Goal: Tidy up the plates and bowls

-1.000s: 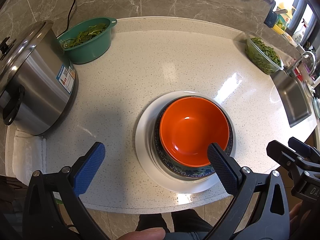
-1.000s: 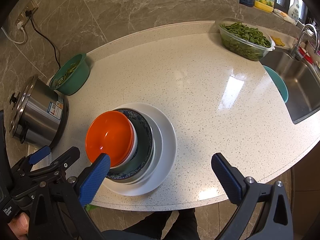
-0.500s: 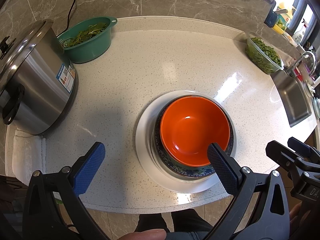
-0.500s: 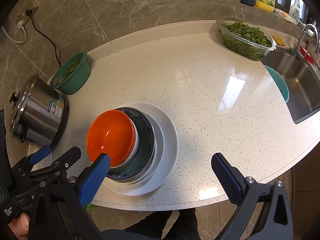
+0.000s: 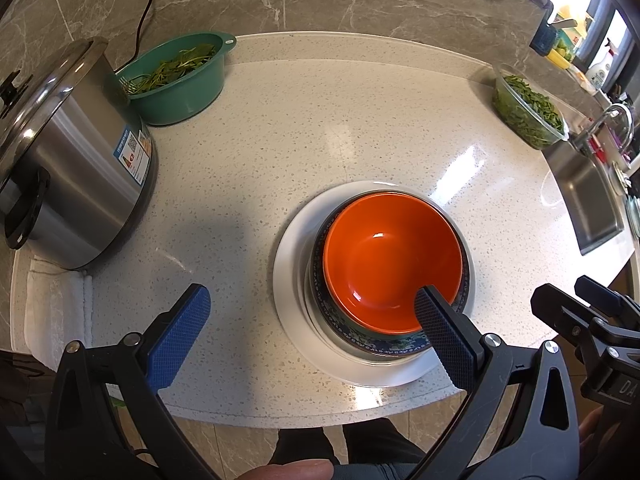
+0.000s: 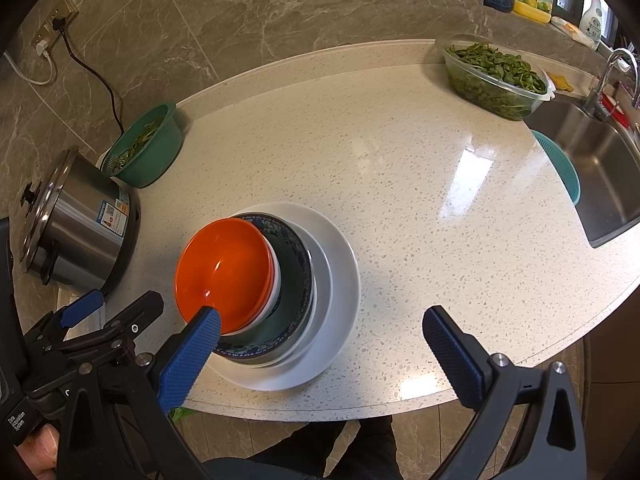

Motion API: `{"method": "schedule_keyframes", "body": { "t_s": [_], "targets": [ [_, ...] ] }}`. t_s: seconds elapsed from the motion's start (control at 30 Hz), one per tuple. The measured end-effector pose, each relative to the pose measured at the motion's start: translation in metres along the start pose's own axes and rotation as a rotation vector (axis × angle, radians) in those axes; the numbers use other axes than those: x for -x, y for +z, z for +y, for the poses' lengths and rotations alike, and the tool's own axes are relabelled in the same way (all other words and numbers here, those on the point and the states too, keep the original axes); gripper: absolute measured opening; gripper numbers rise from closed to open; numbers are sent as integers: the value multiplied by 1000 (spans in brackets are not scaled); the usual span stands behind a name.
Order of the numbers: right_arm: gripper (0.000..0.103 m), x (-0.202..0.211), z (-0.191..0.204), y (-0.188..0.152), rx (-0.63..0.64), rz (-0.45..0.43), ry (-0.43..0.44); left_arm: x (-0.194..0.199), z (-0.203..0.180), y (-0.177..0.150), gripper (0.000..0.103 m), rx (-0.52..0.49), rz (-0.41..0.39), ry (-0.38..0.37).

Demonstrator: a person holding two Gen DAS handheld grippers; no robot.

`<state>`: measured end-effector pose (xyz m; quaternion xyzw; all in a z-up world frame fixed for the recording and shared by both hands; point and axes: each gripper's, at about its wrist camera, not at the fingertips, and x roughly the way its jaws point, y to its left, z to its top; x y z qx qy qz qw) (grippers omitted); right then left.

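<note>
Nothing has shifted: orange bowl [image 5: 390, 258] sits nested on the plate [image 6: 340, 280]; both grippers' fingers [image 5: 180, 334] released. Stack appears complete; withdraw.

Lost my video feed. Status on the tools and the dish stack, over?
Left tool open, right tool open, both empty. Orange bowl nested atop blue-patterned bowl on white plate. Nothing blocking the stack.
</note>
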<state>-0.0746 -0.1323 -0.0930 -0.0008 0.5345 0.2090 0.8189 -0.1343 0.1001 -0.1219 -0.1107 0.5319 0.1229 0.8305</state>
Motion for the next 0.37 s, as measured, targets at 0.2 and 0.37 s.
{"method": "schedule_keyframes", "body": {
  "t_s": [0.2, 0.37],
  "targets": [
    [103, -1, 1, -1, -3, 2, 3, 3, 0, -1, 103, 1, -20, 6],
    [103, -2, 1, -1, -2, 6, 8, 5, 0, 1, 103, 1, -23, -1]
  ]
}}
